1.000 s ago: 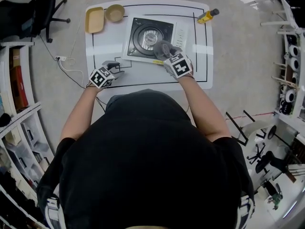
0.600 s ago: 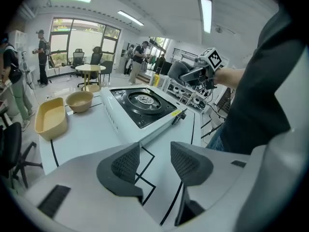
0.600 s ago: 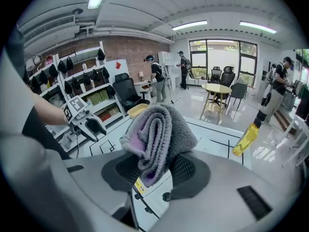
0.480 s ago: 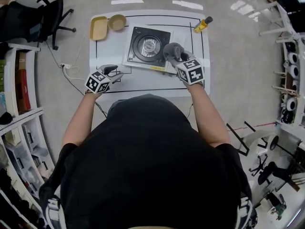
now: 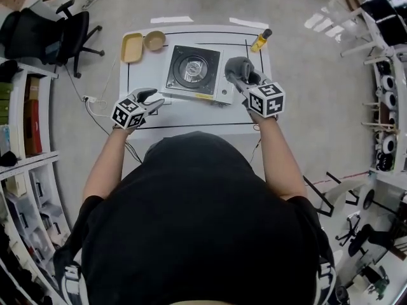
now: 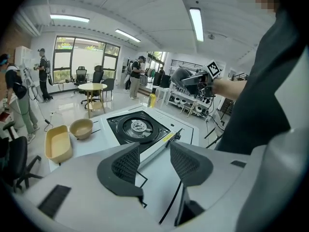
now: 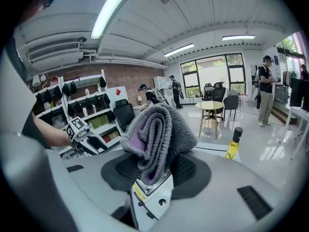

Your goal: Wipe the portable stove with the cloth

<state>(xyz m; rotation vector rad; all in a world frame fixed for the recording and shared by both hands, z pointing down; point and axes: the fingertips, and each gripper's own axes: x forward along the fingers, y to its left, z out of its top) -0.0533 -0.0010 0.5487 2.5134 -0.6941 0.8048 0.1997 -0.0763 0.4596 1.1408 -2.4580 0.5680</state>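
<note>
The portable stove (image 5: 193, 69), white with a black top and a round burner, sits mid-table. My right gripper (image 5: 247, 76) is shut on a folded grey cloth (image 5: 236, 66) and hangs in the air over the stove's right side. In the right gripper view the cloth (image 7: 157, 132) stands up between the jaws above a corner of the stove (image 7: 153, 197). My left gripper (image 5: 153, 98) hovers left of the stove's front edge. Its jaws have just been closing a little but stand open, nothing between them (image 6: 153, 150), with the stove (image 6: 137, 127) ahead.
A yellow tray (image 5: 131, 47) and a tan bowl (image 5: 154, 40) lie at the table's far left. A yellow bottle (image 5: 261, 40) stands at the far right corner. An office chair (image 5: 54, 33) and shelves stand to the left. People stand farther off in the room.
Both grippers have risen from the table. The right one lifted the cloth off the stove top and carried it to the right. The left one came up off the tabletop.
</note>
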